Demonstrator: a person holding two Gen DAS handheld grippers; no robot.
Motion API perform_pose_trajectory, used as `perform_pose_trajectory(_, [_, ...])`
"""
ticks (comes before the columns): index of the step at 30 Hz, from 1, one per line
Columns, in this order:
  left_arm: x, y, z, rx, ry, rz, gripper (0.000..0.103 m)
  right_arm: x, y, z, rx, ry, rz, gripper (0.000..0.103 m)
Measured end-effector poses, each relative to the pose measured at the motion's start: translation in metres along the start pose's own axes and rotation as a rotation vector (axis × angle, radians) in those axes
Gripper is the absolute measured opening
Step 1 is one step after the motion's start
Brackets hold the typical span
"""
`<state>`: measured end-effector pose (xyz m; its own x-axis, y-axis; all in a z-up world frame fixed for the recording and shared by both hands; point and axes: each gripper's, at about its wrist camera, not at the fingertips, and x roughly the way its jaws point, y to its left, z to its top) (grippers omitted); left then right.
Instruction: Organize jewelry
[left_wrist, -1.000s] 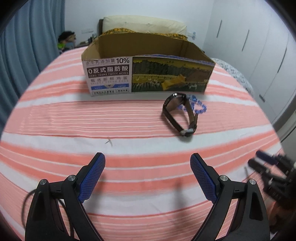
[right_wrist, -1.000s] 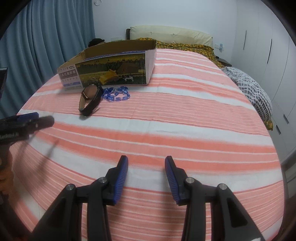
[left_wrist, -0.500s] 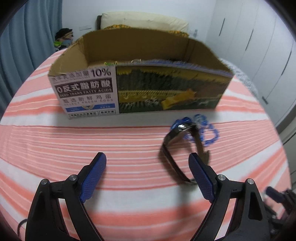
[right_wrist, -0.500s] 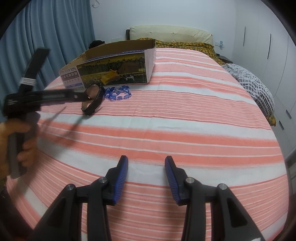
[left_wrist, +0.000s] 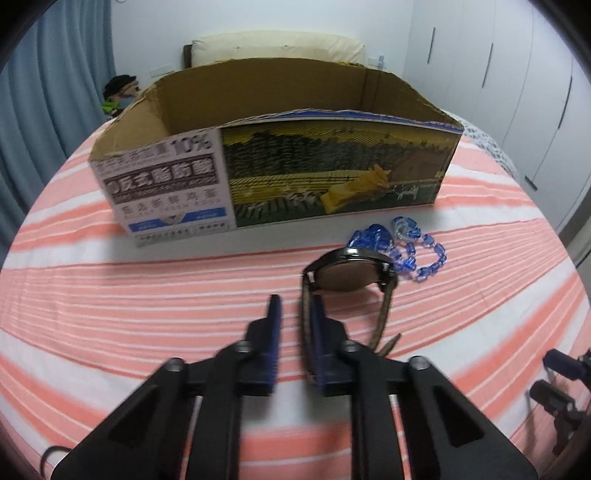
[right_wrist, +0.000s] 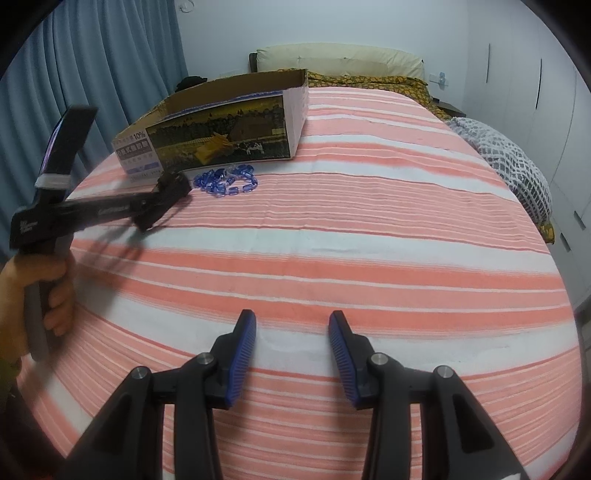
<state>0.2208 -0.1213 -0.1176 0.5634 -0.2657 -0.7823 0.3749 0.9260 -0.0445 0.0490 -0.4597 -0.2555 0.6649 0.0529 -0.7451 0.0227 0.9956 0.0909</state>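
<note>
the striped bed (right_wrist: 369, 229) fills both views, and the open cardboard box (left_wrist: 280, 173) stands on it toward the headboard, its printed long side facing the grippers. just in front of that side lie the 2 pieces of jewelry: the watch (left_wrist: 351, 273), propped on edge with its round caseback toward the left wrist camera, and the blue bead bracelet (left_wrist: 406, 247) touching it on the box side.

the left gripper (left_wrist: 295, 325) is at the watch, jaws drawn narrow around the near run of strap; the strap sits against the right-side pad, with a sliver of gap still visible at the other, so the hold looks not quite closed. the strap's long axis runs roughly along the fingers, away toward the box, which probably means a short lift and a forward carry over the near wall. the right gripper (right_wrist: 291, 347) hangs well back over bare bedding, jaws wide and holding nothing, much farther from both pieces.
</note>
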Motion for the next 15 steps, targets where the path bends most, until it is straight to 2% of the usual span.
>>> perform_pose_trajectory(7, [-0.017, 0.028, -0.017, -0.037, 0.001, 0.019, 0.006, 0.020, 0.003, 0.026, 0.012, 0.039, 0.075, 0.042])
perform_pose_trajectory(15, [-0.046, 0.058, -0.050, -0.097, 0.014, 0.033, 0.006, 0.065, 0.029, 0.094, -0.090, 0.044, 0.139, 0.042])
